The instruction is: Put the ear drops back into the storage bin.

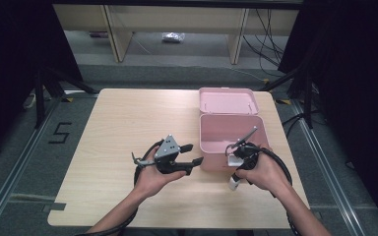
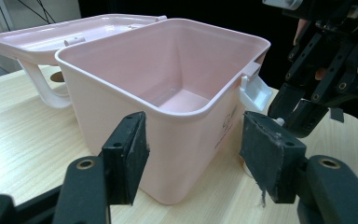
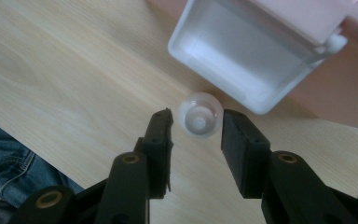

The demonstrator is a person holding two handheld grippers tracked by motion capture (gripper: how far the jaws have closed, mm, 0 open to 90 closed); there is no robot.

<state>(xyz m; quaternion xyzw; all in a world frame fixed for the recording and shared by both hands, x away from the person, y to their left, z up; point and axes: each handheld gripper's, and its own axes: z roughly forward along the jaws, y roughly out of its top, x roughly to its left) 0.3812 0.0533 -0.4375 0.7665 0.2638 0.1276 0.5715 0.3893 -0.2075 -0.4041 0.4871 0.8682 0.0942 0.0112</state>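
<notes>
Here we hover the right hand-held gripper (image 3: 196, 128) over a small clear cap (image 3: 200, 115) beside the open pink box (image 1: 230, 132).

We hold both tools low at the near side of the box, which sits toward the right edge of the surface (image 1: 123, 128) with its lid (image 1: 228, 101) folded back flat behind it. Our right jaws are spread, with the cap between their tips but not pinched; it rests on the wood just beside the box's white latch (image 3: 247, 65). Our left hand-held gripper (image 1: 193, 154) is also spread, holding nothing, pointing at the box's near-left corner. The whole left half of the surface lies bare, while the strip between box and right edge is narrow.
</notes>
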